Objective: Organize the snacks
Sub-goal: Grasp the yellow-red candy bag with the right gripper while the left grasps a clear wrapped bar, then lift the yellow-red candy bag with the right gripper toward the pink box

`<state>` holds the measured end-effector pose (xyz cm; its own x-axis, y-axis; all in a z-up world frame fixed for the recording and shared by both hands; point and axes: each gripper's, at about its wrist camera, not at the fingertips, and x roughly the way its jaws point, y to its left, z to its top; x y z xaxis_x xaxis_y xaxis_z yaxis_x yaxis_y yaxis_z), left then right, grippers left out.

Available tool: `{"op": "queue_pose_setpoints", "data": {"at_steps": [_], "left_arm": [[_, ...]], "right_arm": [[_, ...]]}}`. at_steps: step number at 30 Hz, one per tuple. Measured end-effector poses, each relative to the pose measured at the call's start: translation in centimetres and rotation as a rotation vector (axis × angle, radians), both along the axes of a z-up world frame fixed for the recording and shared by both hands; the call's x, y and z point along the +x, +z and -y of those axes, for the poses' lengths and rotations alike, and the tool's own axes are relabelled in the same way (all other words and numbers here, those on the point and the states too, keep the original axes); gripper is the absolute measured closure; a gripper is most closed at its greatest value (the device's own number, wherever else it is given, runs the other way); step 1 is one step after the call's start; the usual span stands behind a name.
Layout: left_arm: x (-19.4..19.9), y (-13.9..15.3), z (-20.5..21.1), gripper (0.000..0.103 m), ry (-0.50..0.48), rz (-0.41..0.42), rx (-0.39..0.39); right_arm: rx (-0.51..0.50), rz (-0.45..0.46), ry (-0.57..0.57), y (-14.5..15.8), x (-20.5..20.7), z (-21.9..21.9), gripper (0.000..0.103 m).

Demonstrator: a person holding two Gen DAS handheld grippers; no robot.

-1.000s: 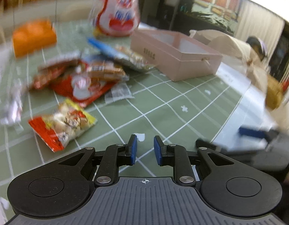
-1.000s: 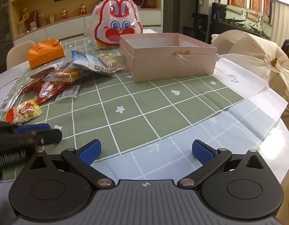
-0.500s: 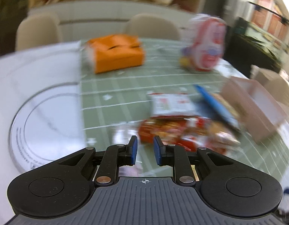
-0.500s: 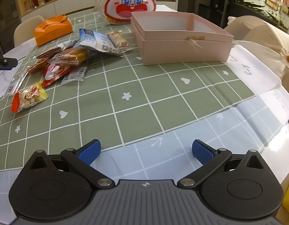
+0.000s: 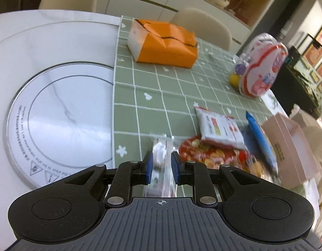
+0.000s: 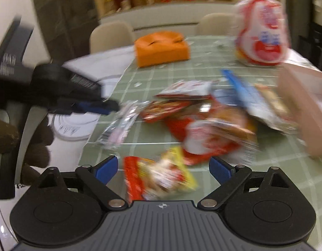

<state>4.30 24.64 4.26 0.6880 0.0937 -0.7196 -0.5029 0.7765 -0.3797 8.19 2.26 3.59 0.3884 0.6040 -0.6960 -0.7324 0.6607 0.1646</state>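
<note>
Left gripper [image 5: 161,168]: fingers nearly together, a clear wrapper [image 5: 161,163] seen in the narrow gap, contact unclear; only this view shows the round marble turntable [image 5: 62,121]. Right gripper [image 6: 163,167]: jaws wide, closing, above the red-yellow snack bag [image 6: 158,177], not touching; blurred. Snack pile [image 6: 202,117] on green checked cloth [image 5: 161,87], beside pink box [image 6: 305,104]; orange box [image 5: 165,44] behind.
</note>
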Motion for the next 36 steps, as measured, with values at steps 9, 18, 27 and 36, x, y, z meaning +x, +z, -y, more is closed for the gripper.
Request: {"op": "queue_pose_setpoints", "data": {"at_steps": [9,18,27,36], "left_arm": [[3.3,-1.4,1.6,0.068,-0.101,-0.075,0.150],[2.2,-1.4,8.6,0.058,-0.391,-0.072,0.276],[0.5,-2.0,17.9,0.059,-0.604,-0.037,0.178],[0.7,-1.7,22.9,0.060,-0.661,-0.120,0.170]], "right_arm": [[-0.067,0.023,-0.039,-0.2,0.7,6.4,0.041],[-0.111,0.042,-0.305,-0.6,1.7,17.3,0.041],[-0.095,0.019,-0.486,-1.9,1.3,20.3,0.026],[-0.151,0.000,-0.564,-2.1,0.3,20.7,0.022]]}}
